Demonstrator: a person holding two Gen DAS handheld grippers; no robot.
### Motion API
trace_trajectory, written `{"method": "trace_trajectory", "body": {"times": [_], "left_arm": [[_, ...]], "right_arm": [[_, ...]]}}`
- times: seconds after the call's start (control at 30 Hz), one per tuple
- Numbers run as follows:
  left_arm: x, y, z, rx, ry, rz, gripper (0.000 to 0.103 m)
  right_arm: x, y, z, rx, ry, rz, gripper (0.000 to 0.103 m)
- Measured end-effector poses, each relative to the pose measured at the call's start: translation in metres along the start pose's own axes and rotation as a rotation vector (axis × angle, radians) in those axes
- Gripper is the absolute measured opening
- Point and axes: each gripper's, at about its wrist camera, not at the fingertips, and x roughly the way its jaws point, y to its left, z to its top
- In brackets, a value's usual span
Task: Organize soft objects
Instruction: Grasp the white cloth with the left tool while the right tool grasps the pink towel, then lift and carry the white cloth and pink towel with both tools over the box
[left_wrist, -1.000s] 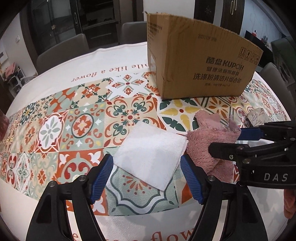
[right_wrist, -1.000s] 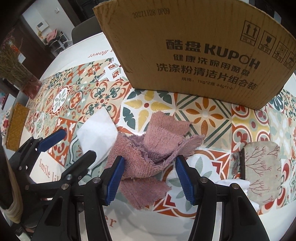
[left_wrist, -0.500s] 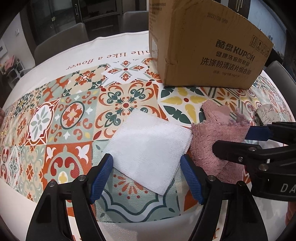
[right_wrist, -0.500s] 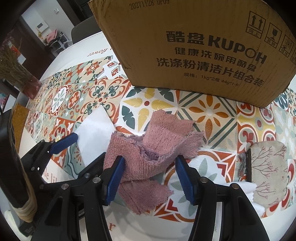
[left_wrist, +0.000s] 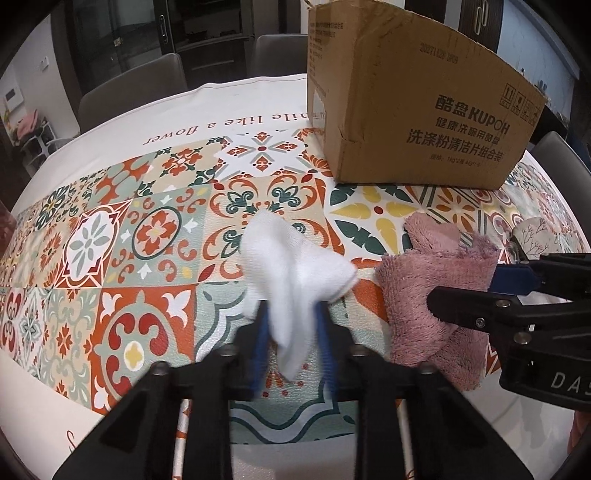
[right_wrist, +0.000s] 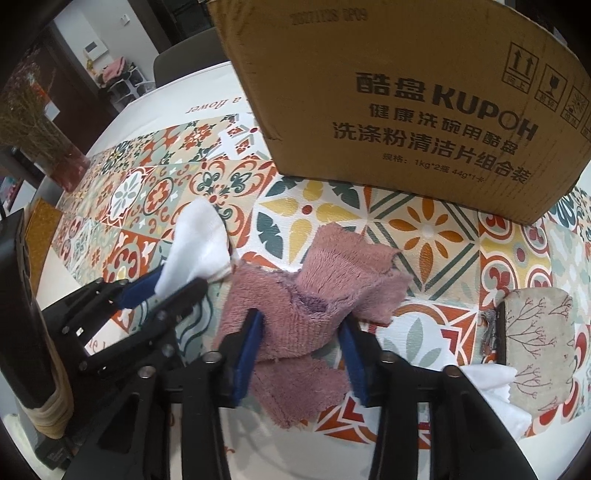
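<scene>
A white cloth (left_wrist: 291, 266) is bunched up between the blue pads of my left gripper (left_wrist: 291, 325), whose jaws are closing and pinch its near edge. To its right lies a crumpled pink towel (left_wrist: 436, 288). In the right wrist view the pink towel (right_wrist: 332, 273) is gathered between the pads of my right gripper (right_wrist: 299, 350). Those jaws are closing too and press on its folds. The left gripper (right_wrist: 166, 284) with the white cloth (right_wrist: 195, 247) shows at the left of that view. Both cloths rest on the patterned tablecloth (left_wrist: 147, 229).
An open cardboard box (left_wrist: 424, 110) stands just behind the cloths. A branch-patterned fabric pouch (right_wrist: 535, 343) and a white tissue (right_wrist: 495, 387) lie at the right. A vase of dried flowers (right_wrist: 33, 140) stands far left. Grey chairs (left_wrist: 136, 81) ring the table.
Both grippers have closed. The flat white cloth is now bunched and pinched in the left one. The pink towel is squeezed tighter between the right pads.
</scene>
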Motion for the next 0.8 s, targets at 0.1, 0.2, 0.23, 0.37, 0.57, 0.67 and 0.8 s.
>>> {"method": "trace_trajectory", "body": {"times": [0.1, 0.2, 0.23, 0.37, 0.57, 0.67, 0.8], "left_arm": [[-0.002, 0.002, 0.001, -0.007, 0.015, -0.005, 0.012], [-0.008, 0.001, 0.000, -0.011, 0.015, -0.001, 0.012], [-0.010, 0.000, 0.000, -0.014, 0.012, 0.004, 0.012], [-0.024, -0.002, -0.002, -0.052, -0.006, -0.004, 0.012], [-0.050, -0.007, 0.001, -0.085, -0.054, -0.019, 0.012], [-0.064, -0.010, 0.005, -0.086, -0.087, -0.024, 0.012], [-0.081, -0.015, 0.011, -0.083, -0.127, -0.030, 0.012]], "right_arm": [[-0.002, 0.003, 0.000, -0.008, -0.005, 0.011, 0.025], [-0.007, 0.004, 0.000, -0.016, -0.019, 0.014, 0.019], [-0.010, 0.004, 0.000, -0.017, -0.025, 0.015, 0.018], [-0.022, 0.002, -0.001, -0.005, -0.052, 0.030, 0.018], [-0.044, -0.002, -0.002, 0.016, -0.090, 0.053, 0.018], [-0.057, -0.004, -0.002, 0.027, -0.115, 0.062, 0.018], [-0.072, -0.006, -0.002, 0.039, -0.153, 0.068, 0.018]]}}
